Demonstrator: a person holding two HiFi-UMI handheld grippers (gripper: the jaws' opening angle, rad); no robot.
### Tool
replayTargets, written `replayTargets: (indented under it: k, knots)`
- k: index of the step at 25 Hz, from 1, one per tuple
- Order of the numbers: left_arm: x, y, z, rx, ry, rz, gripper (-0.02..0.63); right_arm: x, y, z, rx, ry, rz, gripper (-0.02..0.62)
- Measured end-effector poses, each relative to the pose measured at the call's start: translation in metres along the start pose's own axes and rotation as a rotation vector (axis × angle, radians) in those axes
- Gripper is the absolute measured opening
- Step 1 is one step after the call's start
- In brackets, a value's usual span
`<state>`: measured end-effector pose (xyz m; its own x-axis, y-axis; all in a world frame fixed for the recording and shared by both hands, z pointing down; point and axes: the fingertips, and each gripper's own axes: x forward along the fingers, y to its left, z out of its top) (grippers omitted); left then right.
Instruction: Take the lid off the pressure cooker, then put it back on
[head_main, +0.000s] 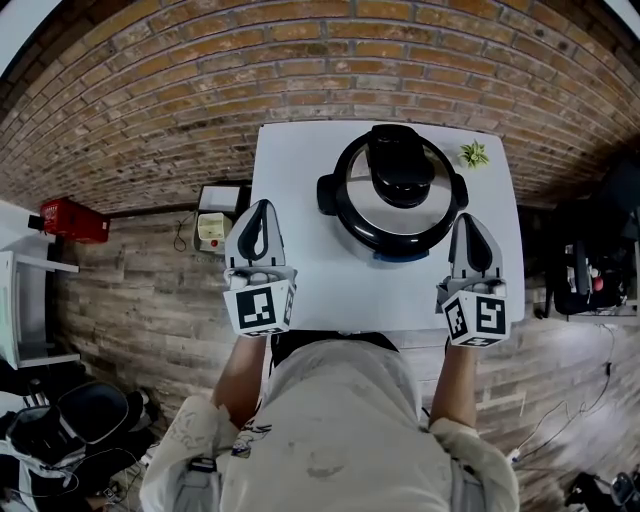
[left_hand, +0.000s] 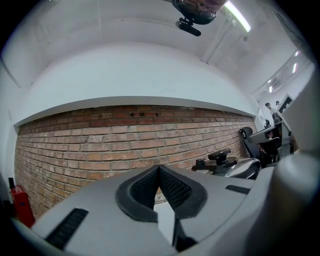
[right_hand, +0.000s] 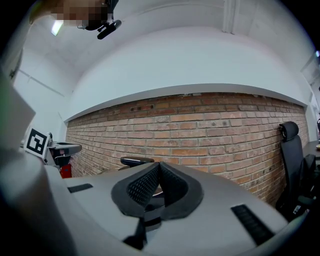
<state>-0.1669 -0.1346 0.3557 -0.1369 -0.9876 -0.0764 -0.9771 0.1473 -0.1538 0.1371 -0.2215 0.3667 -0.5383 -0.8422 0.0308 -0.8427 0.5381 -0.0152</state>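
Note:
A pressure cooker (head_main: 400, 200) stands at the back middle of the white table (head_main: 300, 270), its steel lid (head_main: 372, 205) with a black knob handle (head_main: 400, 165) sitting on the pot. My left gripper (head_main: 260, 208) rests at the table's left edge, left of the cooker and apart from it, shut with nothing between its jaws. On the other side my right gripper (head_main: 470, 222) is also shut and empty, just right of the cooker. The left gripper view catches the cooker's lid (left_hand: 235, 167) at the right, beyond the closed fingertips (left_hand: 159, 169). In the right gripper view the closed fingertips (right_hand: 159, 165) face the brick wall.
A small green plant (head_main: 473, 154) sits at the table's back right corner. A brick wall (head_main: 200, 90) runs behind the table. A red extinguisher (head_main: 72, 220) and a small device (head_main: 212, 230) lie on the wooden floor at left; an office chair (right_hand: 292, 165) stands at right.

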Motion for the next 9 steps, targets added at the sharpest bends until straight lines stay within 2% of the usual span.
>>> replayTargets:
  k: [9]
  knots:
    - [-0.0029,-0.0031,0.0031,-0.001,-0.007,-0.004,0.015,-0.0029,0.0011,0.0004,-0.003,-0.001,-0.003,0.015]
